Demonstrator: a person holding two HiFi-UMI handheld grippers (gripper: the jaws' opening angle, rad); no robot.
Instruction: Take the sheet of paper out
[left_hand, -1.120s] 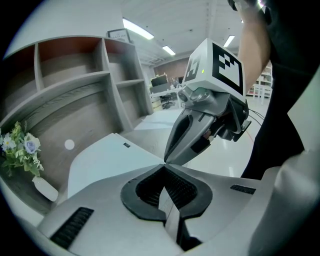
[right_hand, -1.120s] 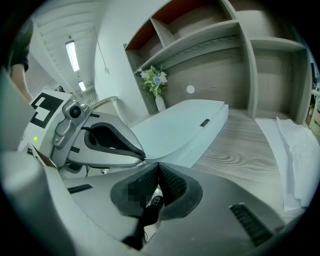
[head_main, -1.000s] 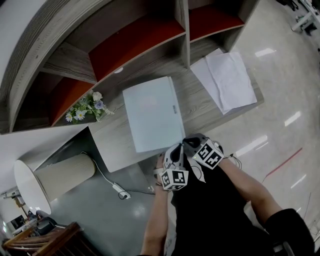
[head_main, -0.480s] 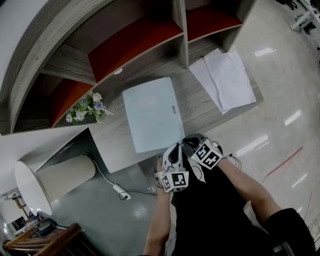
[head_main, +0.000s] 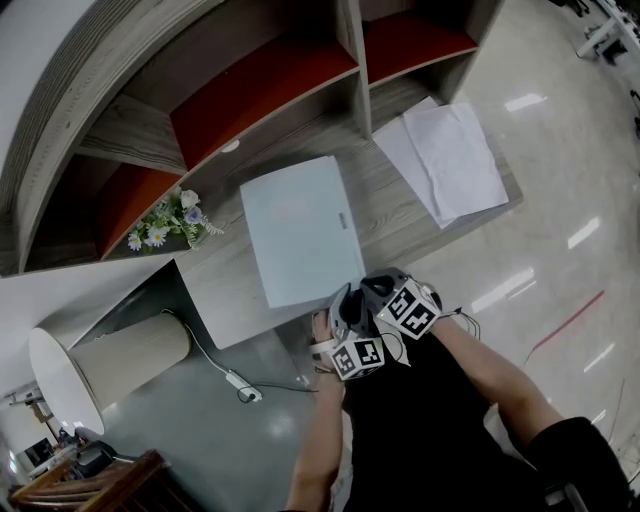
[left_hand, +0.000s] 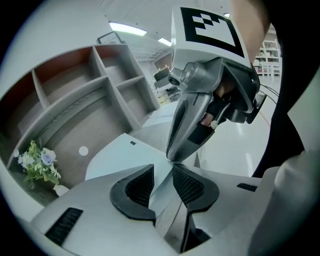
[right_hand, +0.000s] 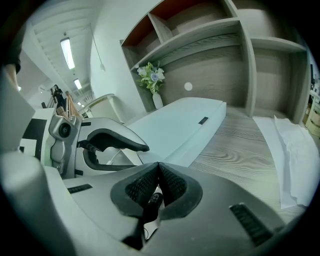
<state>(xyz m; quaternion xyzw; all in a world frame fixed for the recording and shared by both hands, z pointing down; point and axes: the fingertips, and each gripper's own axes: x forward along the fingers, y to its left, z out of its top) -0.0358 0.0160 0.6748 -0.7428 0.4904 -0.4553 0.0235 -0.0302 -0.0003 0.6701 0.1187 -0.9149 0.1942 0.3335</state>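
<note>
A pale blue-white flat rectangular folder (head_main: 300, 225) lies closed at the centre of the head view on the grey wood-grain desk (head_main: 395, 228), and loose white sheets of paper (head_main: 450, 155) lie flat at the upper right, on the desk's far end and well apart from the folder. At the lower centre, the left gripper (left_hand: 162, 172) has just been opening its jaws, which now stand a narrow gap apart with the folder's near corner showing through the gap and neither pad pressing on it. The right gripper (right_hand: 158, 167) has its jaws closed together, tips at that same near corner.
</note>
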